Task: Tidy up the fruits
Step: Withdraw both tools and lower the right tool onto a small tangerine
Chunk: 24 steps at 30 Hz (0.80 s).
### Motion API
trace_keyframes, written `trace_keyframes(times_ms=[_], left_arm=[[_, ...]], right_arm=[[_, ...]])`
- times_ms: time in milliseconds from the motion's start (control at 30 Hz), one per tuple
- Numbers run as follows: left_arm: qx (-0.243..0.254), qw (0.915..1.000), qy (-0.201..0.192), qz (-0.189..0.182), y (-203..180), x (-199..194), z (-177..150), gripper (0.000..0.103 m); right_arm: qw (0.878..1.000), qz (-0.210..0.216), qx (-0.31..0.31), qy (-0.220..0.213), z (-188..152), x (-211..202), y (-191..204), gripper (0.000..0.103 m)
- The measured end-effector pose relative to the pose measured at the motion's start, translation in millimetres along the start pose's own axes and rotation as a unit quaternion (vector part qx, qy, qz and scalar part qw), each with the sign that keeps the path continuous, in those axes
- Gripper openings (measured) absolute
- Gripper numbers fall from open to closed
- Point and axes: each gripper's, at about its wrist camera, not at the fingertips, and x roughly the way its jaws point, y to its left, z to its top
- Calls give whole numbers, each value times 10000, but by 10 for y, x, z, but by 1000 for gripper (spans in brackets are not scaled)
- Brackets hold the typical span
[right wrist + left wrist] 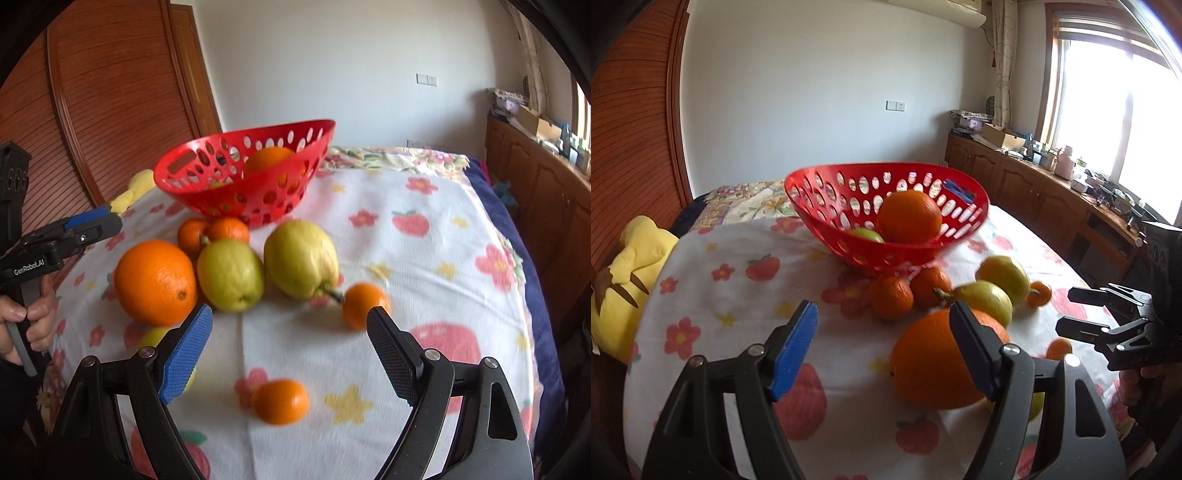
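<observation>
Left wrist view: the left tongs [882, 317] gape empty above the bed [738, 295]; one red basket [886, 218] holds one orange [909, 217] and one green fruit [866, 235].

Right wrist view: the right tongs [290, 323] stand wide, empty, above one big orange [155, 282], two pears [231, 273], and four small oranges [280, 401]. The left tool reads "GenRobot.AI" [28, 268].

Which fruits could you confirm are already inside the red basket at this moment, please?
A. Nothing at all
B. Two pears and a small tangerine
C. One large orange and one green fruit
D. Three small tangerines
C: the left wrist view shows a large orange and a green fruit inside the red basket, while the pears and tangerines lie on the cloth outside it.
</observation>
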Motion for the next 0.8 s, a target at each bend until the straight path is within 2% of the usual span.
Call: trace_keyframes(times_ms=[333,600,733,800], left_arm=[[111,9999,14,-92,-248,-15,-187,74],[53,9999,5,-100,-278,-24,-250,76],[62,10000,11,-60,-289,-19,-236,77],[51,10000,13,-62,-298,-11,-227,77]], right_arm=[[10000,25,27,56,-188,-10,28,79],[9998,15,-44,177,-310,57,48,64],[9997,35,-34,257,-367,102,35,59],[9997,57,-15,258,-392,117,35,52]])
